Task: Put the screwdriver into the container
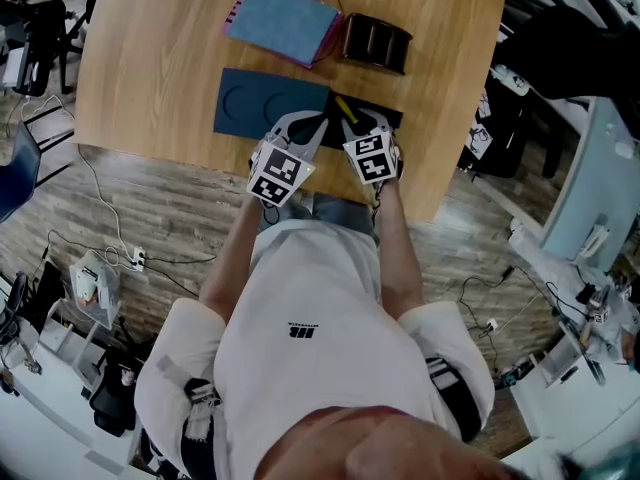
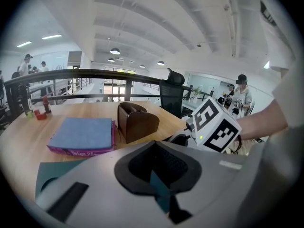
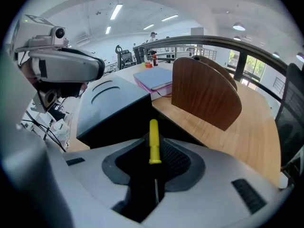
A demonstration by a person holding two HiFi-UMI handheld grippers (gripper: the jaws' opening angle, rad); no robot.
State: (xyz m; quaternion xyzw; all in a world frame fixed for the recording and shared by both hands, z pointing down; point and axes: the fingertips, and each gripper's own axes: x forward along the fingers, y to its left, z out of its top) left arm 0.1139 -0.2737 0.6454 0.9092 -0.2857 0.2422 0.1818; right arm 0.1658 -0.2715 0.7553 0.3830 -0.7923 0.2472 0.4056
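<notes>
A screwdriver (image 1: 345,107) with a yellow handle lies at the near edge of the wooden table (image 1: 150,58), on dark mats. In the right gripper view its yellow handle (image 3: 154,141) sits between the jaws of my right gripper (image 3: 153,172), with a dark gap on each side, so that gripper is open. The brown wooden container (image 1: 376,41) stands farther back; it also shows close ahead (image 3: 204,96). My left gripper (image 1: 312,123) hovers just left of the right one (image 1: 355,118), over the dark blue mat (image 1: 265,103). Its jaws (image 2: 161,184) stand slightly apart with nothing between them.
A blue-covered book (image 1: 282,21) with pink edges lies left of the container. The table's near edge runs just under both grippers. Cables and a power strip (image 1: 100,268) lie on the floor at the left. Office chairs and desks surround the table.
</notes>
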